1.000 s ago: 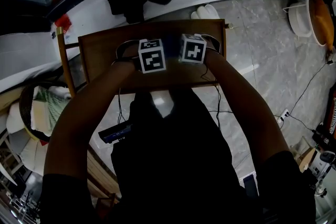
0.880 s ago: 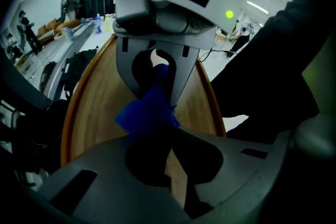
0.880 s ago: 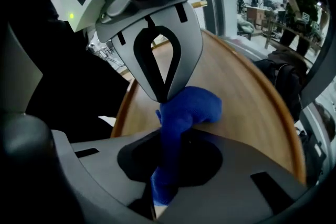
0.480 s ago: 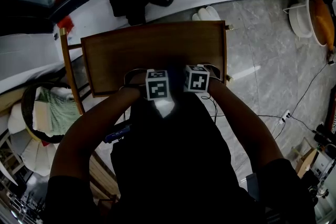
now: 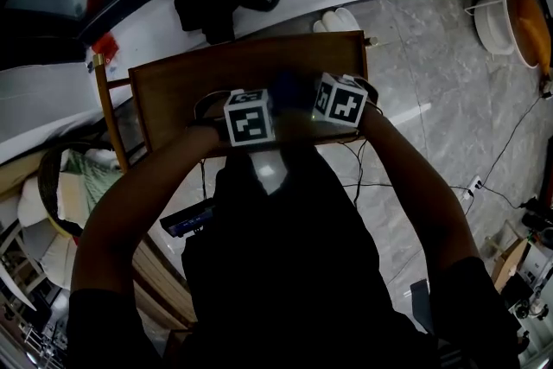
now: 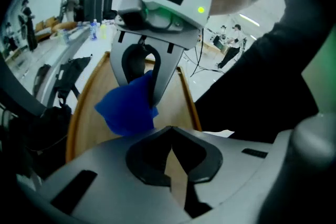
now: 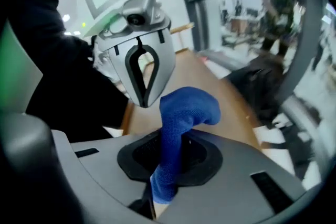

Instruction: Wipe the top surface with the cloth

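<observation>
Head view: a brown wooden top (image 5: pixel 199 78) fills the upper middle of the frame. The 2 grippers sit side by side over its near edge, the left gripper (image 5: pixel 249 118) just left of centre and the right gripper (image 5: pixel 341 99) just right of it. A dark blue blur between them is the cloth (image 5: pixel 289 91), low over the wood; whether it touches cannot be told here.

Left gripper view: at the bottom centre, this gripper's jaws are drawn together with only a thin sliver of wood showing between them, and they hold nothing. Above them, at the centre of the frame, the right gripper hangs with the cloth (image 6: pixel 126 110) bunched at its tips over the top.

Right gripper view: the jaws at the bottom centre are clamped on 1 end of the cloth (image 7: pixel 181 113), which stands up from them and flops over in a soft fold. The left gripper's tips, pressed together, hang at the centre left.

The cloth looks light, limp and woven, so it should not slip easily. It probably drags best from a pinch on a gathered end, as now, with the loose part laid flat on the wood.
</observation>
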Tool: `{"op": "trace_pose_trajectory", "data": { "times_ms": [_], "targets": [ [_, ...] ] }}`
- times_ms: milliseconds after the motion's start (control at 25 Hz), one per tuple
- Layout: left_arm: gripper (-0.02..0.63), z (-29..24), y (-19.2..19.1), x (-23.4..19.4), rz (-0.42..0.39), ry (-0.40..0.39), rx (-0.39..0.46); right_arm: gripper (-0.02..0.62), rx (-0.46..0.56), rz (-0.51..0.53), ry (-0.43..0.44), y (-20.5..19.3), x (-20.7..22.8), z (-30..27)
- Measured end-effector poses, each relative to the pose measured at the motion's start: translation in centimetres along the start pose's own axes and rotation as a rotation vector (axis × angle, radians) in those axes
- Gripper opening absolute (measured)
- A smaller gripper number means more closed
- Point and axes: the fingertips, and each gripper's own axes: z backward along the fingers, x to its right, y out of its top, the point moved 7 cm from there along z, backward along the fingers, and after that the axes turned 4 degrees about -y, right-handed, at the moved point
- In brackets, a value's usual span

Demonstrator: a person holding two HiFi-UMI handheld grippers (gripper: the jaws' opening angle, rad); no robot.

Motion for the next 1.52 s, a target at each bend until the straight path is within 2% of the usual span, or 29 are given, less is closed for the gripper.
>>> {"op": "trace_pose_trajectory", "data": {
  "times_ms": [120, 240, 360, 600, 800, 1040, 1240, 1520],
  "targets": [
    [0.011, 3.6, 1.6, -5.5, 0.025, 0.129, 0.023, 0.064, -0.005, 0.032, -0.124, 0.7, 6.1, 2.7],
    [0.011, 6.3, 3.1, -10.3, 0.058, 0.265, 0.023, 0.066, -0.076, 0.041, -0.176, -0.3, 10.3, 2.9],
    [0.011, 6.6, 4.1, -12.3, 0.048, 0.302, 0.023, 0.066, -0.145, 0.042, -0.218, -1.6, 12.5, 2.1],
    [0.011, 3.7, 3.5, -11.6, 0.067, 0.243, -0.001, 0.064, -0.109, 0.05, -0.199, -2.2, 11.4, 0.7],
    [0.011, 1.0, 2.3, -8.9, 0.106, 0.161, 0.003, 0.066, -0.113, 0.055, -0.079, -2.9, 7.1, -0.2],
    [0.011, -1.0, 2.2, -3.8, 0.009, 0.075, -0.018, 0.064, -0.062, 0.07, 0.003, -4.3, 0.3, -2.0],
    [0.011, -2.3, 1.5, -0.5, 0.004, 0.018, -0.021, 0.066, -0.044, 0.045, 0.077, -5.3, -4.3, -3.2],
    [0.011, -4.2, 1.0, 2.0, 0.031, -0.044, -0.028, 0.064, -0.019, 0.017, 0.137, -5.7, -7.8, -3.9]
  ]
}}
